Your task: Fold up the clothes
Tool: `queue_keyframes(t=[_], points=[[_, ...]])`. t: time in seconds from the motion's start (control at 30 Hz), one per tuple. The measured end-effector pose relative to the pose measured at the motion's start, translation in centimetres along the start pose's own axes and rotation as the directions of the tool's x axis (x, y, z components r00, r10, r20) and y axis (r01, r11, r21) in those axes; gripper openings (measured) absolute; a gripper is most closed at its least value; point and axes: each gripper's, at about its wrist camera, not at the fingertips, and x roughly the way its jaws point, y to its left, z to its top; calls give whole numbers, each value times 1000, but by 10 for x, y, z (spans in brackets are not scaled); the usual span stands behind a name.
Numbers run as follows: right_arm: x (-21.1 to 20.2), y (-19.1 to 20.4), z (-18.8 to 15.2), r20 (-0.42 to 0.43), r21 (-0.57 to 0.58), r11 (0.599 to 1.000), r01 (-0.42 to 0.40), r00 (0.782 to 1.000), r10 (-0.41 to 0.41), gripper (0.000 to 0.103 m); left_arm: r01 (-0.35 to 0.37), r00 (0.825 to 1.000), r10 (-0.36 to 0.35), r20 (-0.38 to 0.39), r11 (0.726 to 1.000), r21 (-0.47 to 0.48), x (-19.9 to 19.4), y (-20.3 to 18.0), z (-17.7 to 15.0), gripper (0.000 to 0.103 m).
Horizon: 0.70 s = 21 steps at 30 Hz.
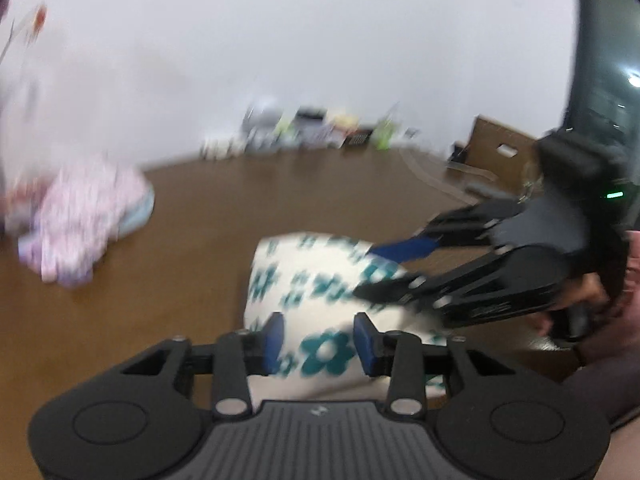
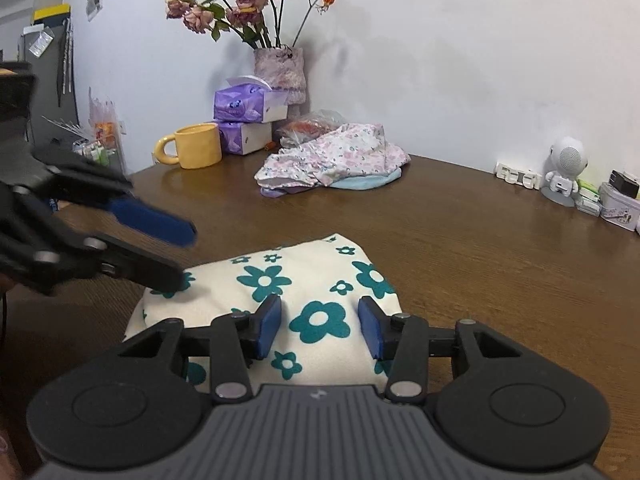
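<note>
Broadly, the brown wooden desk point(image 2: 460, 224) carries everything, and it meets a white wall along its far edge. Largest on it is the folded cream cloth with teal flowers point(image 2: 304, 280), lying at the near edge. Toward the far edge sits a loose pile of pink flowered clothes point(image 2: 340, 152) over a pale blue piece, well apart from the folded cloth.

At the far left corner, a mottled vase point(image 2: 282, 70) holds dried roses point(image 2: 240, 0) on long stems. Beside it, two purple tissue boxes point(image 2: 246, 118) are stacked, with a white tissue standing out of the top one. A yellow mug point(image 2: 196, 146) stands just beside the boxes; what it holds cannot be seen. A clear plastic bag point(image 2: 310, 124) with something orange inside lies behind the clothes pile. Along the far right edge stand a small white robot figure point(image 2: 566, 172) and a patterned tin point(image 2: 620, 204).

The right gripper point(image 2: 320, 326) hovers over the near part of the folded cloth, its blue pads spread apart with a teal flower showing between them; nothing is gripped. The left gripper point(image 1: 320, 338) is likewise spread wide above the cloth's left side, holding nothing. In the right view its lower finger tip seems to rest on the cloth's left edge, though blur makes contact uncertain.
</note>
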Motion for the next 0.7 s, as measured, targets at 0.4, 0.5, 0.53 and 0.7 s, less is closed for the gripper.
queue_keyframes(t=[0.4,0.5,0.53,0.7], points=[[12,24,-10,-38,26,995,91,995,-90,43,39,998,-36,-50,998,44,21,18,5,35],[11,36,-10,-56,31,993,114,992,-112,42,27,996,-20,-86,996,83,28,24,15,36],[11,41,-9,-63,28,992,121,991,-119,42,17,995,-8,-97,995,97,30,25,19,37],[12,61,-8,-85,44,987,156,985,-152,42,-19,992,35,-123,991,135,37,30,31,41]])
